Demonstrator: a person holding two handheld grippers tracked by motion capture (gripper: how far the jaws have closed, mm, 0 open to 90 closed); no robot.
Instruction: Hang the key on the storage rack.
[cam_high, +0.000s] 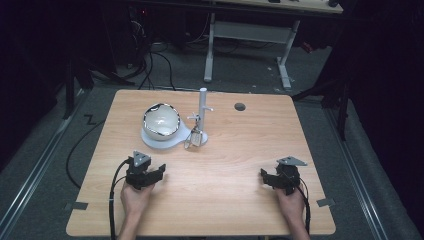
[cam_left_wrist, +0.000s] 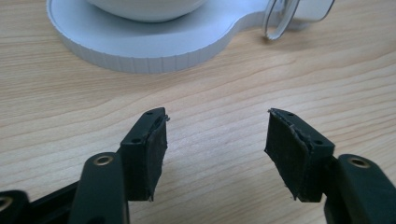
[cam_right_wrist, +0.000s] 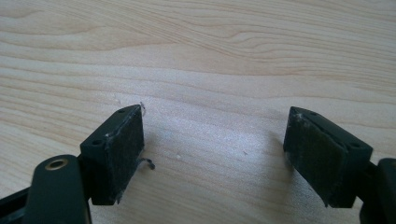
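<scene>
A white bowl (cam_high: 161, 121) with a shiny rim sits tilted on a white round base (cam_high: 150, 141) at the table's far middle. A white post (cam_high: 203, 107) rises at the base's right end, with a wire whisk (cam_high: 192, 138) hanging beside it. My left gripper (cam_high: 146, 169) rests low near the front left, open with nothing between its pads, and faces the base (cam_left_wrist: 140, 46), the bowl (cam_left_wrist: 144, 7) and the whisk's wire loop (cam_left_wrist: 280, 23). My right gripper (cam_high: 280, 175) sits at the front right, open over bare wood (cam_right_wrist: 215, 70). The left gripper (cam_left_wrist: 217, 135) and the right gripper (cam_right_wrist: 215, 135) each show a wide, empty gap.
The wooden table (cam_high: 210, 200) has a dark round cable hole (cam_high: 240, 106) near its far edge. Beyond it stands a white desk frame (cam_high: 250, 32), with cables on the grey floor (cam_high: 160, 70). A black cable (cam_high: 114, 200) trails from my left gripper.
</scene>
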